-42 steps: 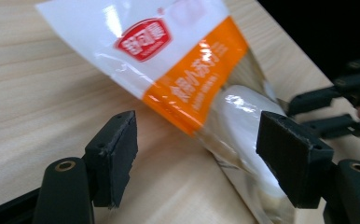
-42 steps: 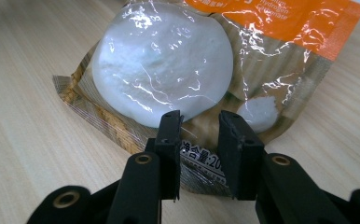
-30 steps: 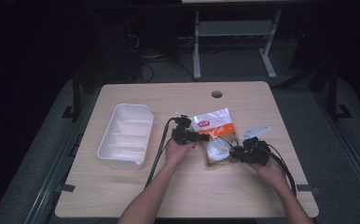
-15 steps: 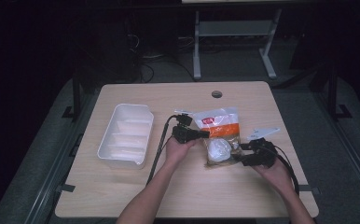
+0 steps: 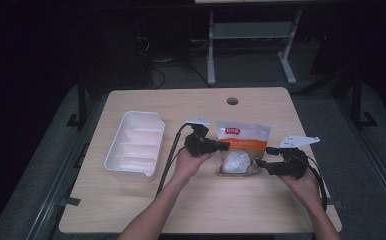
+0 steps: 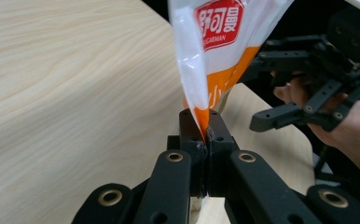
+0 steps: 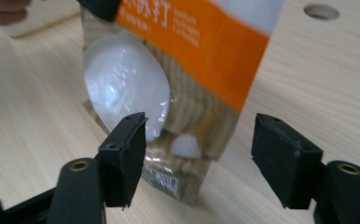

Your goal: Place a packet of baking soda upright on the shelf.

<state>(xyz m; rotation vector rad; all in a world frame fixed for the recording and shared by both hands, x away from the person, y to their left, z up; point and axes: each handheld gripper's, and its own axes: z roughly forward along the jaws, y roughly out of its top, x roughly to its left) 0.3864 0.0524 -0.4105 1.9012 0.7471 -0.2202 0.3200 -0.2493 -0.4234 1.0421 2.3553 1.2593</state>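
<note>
Left claw [image 6: 205, 140] pinching the edge of the snack bag [image 5: 242, 150] lying mid-desk [image 5: 146, 210]; right claw [image 7: 200, 158] spread wide, straddling the bag's bottom corner. Probably best closing squarely on the sealed seam, avoiding the white lump inside, keeping the left pinch firm. White tray [image 5: 133, 145] sitting well apart.

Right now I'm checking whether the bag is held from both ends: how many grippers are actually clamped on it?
1. The left gripper is shut on the edge of the orange-and-white plastic snack bag. The right gripper is open at the bag's bottom end, not gripping it.
</note>
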